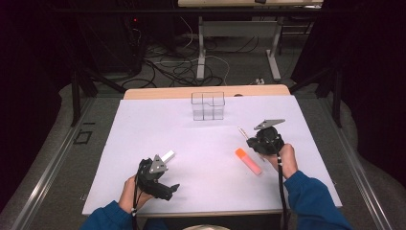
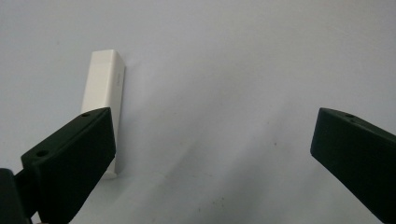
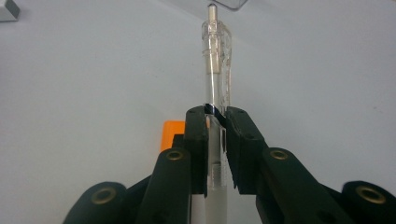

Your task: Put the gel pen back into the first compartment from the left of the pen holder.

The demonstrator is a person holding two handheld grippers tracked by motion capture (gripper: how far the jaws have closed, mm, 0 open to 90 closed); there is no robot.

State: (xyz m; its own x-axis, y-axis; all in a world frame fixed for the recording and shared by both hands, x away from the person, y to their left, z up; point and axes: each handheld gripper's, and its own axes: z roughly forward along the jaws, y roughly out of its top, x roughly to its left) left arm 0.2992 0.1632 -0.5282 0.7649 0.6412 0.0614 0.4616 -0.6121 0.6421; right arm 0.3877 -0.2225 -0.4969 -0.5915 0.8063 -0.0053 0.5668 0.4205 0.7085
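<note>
We see the left gripper (image 1: 165, 184) near the front left corner of the white sheet-covered table (image 1: 143, 139), its two matte black jaws spread wide apart with nothing between them. Just beyond it, toward the table's middle, lies a small flat white rectangular block (image 1: 168, 155) with smooth plastic-looking faces; in the left gripper view this block (image 2: 103, 93) runs lengthwise away from the camera, and its near end is hidden behind the gripper's left-hand jaw, so we cannot tell whether jaw and block touch.

The right gripper (image 1: 249, 135) sits toward the right edge of the table, and its jaws are pressed together on a clear plastic click pen (image 1: 243, 132). In the right gripper view the pen (image 3: 216, 60) stands up between the black jaws, its transparent barrel, clip and push-button end pointing away from the camera toward the table's far edge.

An orange and pink highlighter marker (image 1: 248, 160), smooth and blocky, lies flat on the table just beside the right gripper, on its inner side, angled toward the front right corner. Its orange cap (image 3: 172, 134) peeks out behind the right gripper's left-hand jaw.

A clear, square-sided plastic organiser with compartments (image 1: 208, 106) stands upright near the far edge of the table, well apart from both grippers.
</note>
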